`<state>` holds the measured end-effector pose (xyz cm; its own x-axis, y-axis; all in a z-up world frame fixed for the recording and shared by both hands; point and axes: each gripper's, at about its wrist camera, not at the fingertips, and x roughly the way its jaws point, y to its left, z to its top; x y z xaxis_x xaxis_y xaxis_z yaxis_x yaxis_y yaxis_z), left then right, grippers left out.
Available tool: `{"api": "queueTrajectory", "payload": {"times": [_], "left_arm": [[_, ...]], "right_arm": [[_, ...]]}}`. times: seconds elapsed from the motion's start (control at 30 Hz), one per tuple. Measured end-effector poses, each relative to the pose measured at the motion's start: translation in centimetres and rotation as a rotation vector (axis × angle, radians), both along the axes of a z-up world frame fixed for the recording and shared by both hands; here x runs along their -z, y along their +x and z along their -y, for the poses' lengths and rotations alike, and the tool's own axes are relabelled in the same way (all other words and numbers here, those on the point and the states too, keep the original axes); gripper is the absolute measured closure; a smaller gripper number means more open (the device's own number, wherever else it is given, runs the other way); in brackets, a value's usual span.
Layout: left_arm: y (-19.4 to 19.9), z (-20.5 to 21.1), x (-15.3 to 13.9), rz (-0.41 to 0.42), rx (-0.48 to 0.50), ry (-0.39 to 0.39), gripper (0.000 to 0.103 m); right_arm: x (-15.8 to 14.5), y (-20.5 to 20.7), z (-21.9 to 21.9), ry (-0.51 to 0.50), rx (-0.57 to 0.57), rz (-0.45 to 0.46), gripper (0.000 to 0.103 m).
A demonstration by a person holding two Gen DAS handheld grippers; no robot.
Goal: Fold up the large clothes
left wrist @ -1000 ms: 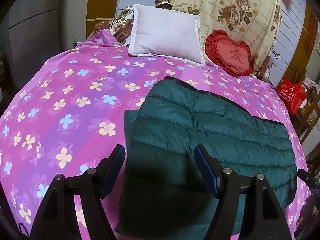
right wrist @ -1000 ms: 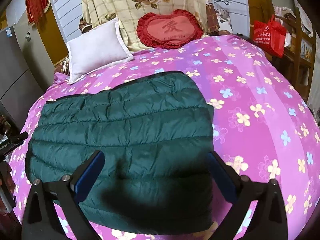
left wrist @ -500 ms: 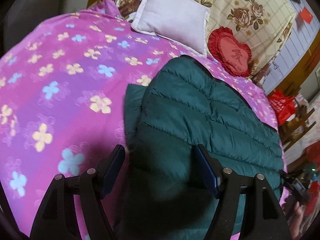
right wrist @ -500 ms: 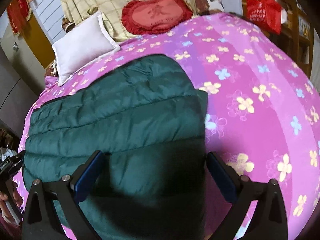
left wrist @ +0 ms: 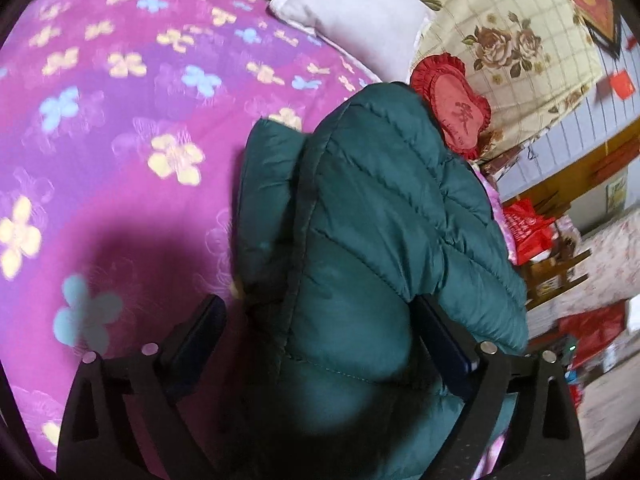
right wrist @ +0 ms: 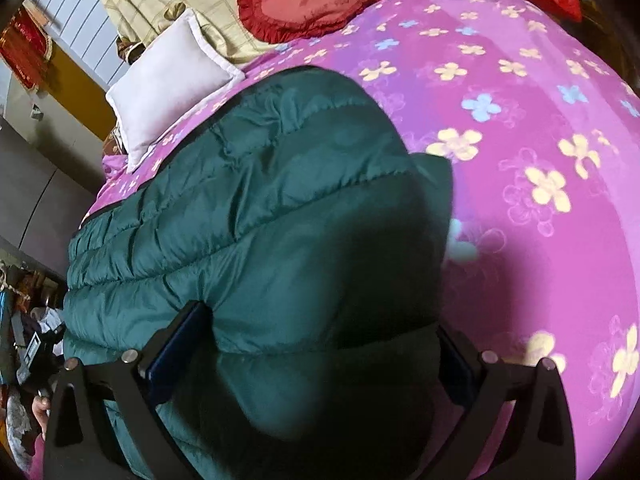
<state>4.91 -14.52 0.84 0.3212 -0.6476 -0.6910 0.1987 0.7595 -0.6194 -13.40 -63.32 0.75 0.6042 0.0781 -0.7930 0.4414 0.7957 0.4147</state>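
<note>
A dark green quilted down jacket (left wrist: pixel 372 216) lies folded on the pink flowered bedspread (left wrist: pixel 100 128). In the left wrist view my left gripper (left wrist: pixel 320 332) is open, its two fingers pressed down astride the jacket's near left edge, padding bulging between them. The jacket also shows in the right wrist view (right wrist: pixel 260 208). My right gripper (right wrist: pixel 320 344) is open, its fingers astride the jacket's near right edge, fabric bulging between them. The jacket's underside and the fingertips' contact are hidden.
A white pillow (left wrist: pixel 352 16) and a red heart cushion (left wrist: pixel 456 108) lie at the head of the bed against a flowered cover. Red bags (left wrist: pixel 528 232) and furniture stand beside the bed on the right. A grey cabinet (right wrist: pixel 36 192) stands left.
Both grippers have dropped down and forward onto the jacket's near edge. The jacket now fills the gap between each pair of fingers. Both stay open.
</note>
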Motion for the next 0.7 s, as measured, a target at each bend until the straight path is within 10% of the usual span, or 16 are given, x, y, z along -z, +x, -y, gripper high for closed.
{"api": "queueTrajectory", "payload": {"times": [0.4,0.7], "left_arm": [[-0.4,1.0,0.0,0.020,0.047,-0.008,0.010],[-1.9,1.3,-2.2,0.076,0.078,-0.040,0.063]], "right_arm": [[0.3,0.5,0.2,0.023,-0.053,0.012,0.000],[-1.6,-0.6,-2.1,-0.026,-0.110,0.087,0.031]]}}
